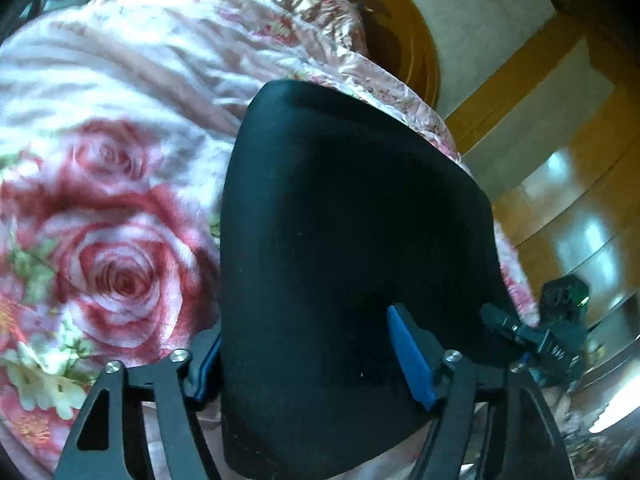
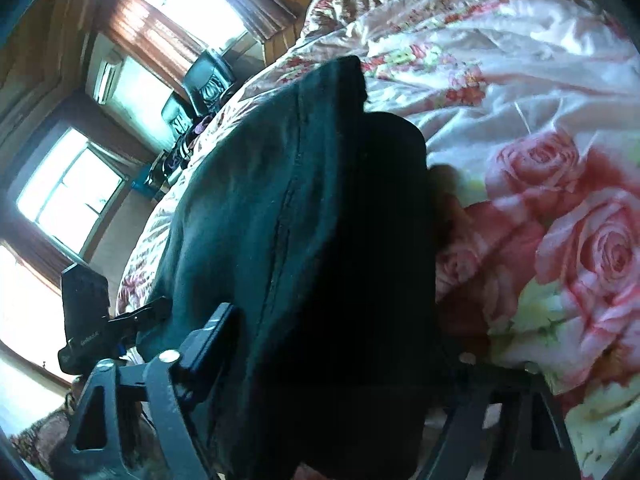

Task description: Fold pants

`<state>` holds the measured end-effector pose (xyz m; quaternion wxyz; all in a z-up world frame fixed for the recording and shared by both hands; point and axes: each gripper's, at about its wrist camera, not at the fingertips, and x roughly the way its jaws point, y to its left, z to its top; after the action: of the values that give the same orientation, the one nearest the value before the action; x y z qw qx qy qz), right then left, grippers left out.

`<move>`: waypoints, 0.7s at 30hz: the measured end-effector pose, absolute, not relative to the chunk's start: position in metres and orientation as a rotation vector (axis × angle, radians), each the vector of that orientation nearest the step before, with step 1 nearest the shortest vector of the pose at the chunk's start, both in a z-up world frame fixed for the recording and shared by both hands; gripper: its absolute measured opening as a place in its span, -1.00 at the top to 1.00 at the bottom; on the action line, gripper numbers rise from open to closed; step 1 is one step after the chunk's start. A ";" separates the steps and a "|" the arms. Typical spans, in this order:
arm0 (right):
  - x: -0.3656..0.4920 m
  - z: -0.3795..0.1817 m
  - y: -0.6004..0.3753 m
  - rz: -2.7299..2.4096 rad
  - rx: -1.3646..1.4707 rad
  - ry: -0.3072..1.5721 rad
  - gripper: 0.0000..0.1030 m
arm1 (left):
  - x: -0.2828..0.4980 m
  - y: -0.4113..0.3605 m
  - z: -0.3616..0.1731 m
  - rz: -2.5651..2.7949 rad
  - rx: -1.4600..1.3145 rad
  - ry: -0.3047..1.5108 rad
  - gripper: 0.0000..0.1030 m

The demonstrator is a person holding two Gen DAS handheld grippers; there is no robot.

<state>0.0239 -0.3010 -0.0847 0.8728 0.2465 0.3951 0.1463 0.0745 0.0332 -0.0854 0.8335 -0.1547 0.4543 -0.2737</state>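
Observation:
The black pants (image 1: 352,216) lie on a rose-print bedspread (image 1: 112,208) and fill the middle of both views. In the left wrist view my left gripper (image 1: 304,360) has the pants between its two blue-padded fingers (image 1: 408,352), which are spread wide with the cloth bulging between them. In the right wrist view the pants (image 2: 288,240) drape over my right gripper (image 2: 320,368); its left finger (image 2: 208,340) presses against the cloth and its right finger is hidden in shadow. The other gripper shows at the edge of each view.
The bed has a wooden headboard (image 1: 416,40) at the far end. A wooden wardrobe (image 1: 560,168) stands right of the bed in the left wrist view. Bright windows (image 2: 68,192) and dark chairs (image 2: 208,76) stand left of the bed in the right wrist view.

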 end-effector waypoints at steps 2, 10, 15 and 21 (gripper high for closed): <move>0.022 -0.079 -0.295 0.297 0.467 0.812 -0.35 | 0.068 0.027 -0.078 -0.566 -0.271 0.925 -0.21; 0.024 -0.064 -0.284 0.278 0.378 0.768 -0.23 | 0.055 0.021 -0.062 -0.520 -0.252 0.845 -0.02; 0.022 -0.063 -0.290 0.277 0.367 0.761 -0.21 | 0.051 0.013 -0.057 -0.499 -0.213 0.816 0.00; 0.013 -0.059 -0.290 0.269 0.340 0.749 -0.19 | 0.045 0.007 -0.052 -0.480 -0.182 0.786 0.02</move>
<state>0.0135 -0.2904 -0.0589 0.9077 0.1649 0.3631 0.1304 0.0452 0.0065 -0.0521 0.8918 -0.0878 0.3789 -0.2311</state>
